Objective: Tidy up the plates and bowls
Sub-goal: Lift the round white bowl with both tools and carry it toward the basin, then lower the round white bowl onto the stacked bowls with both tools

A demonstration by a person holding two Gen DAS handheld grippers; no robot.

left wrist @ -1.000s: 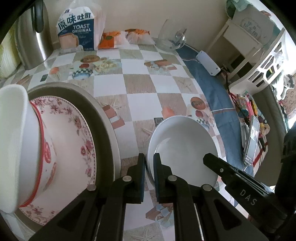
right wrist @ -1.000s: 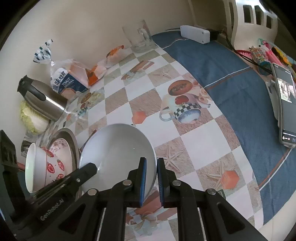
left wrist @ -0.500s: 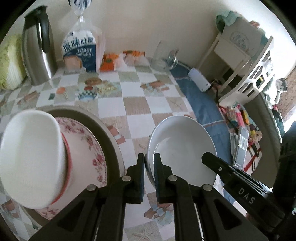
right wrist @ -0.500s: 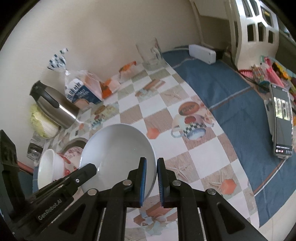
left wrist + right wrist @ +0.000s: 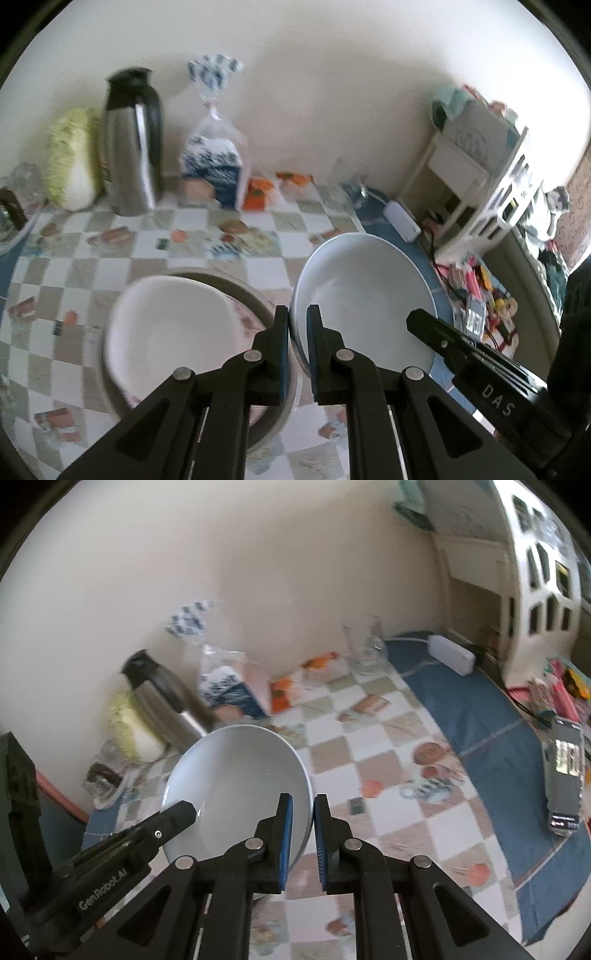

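Left gripper (image 5: 297,328): clamped on the left rim of the white plate (image 5: 364,299), which is held tilted above the checkered table (image 5: 147,258).
Right gripper (image 5: 303,823): closed on the opposite rim of the same plate (image 5: 236,779).
Seen only from the left wrist: a white bowl (image 5: 170,332) resting on a floral plate (image 5: 251,317), itself set on a grey plate (image 5: 269,424), just left of the held plate.
Seen only from the right wrist: a phone (image 5: 565,775) lying on the blue cloth (image 5: 480,709).
Shared by both views: steel thermos (image 5: 133,144), bread bag (image 5: 214,170) and cabbage (image 5: 72,162), ranged along the wall; all blurred.
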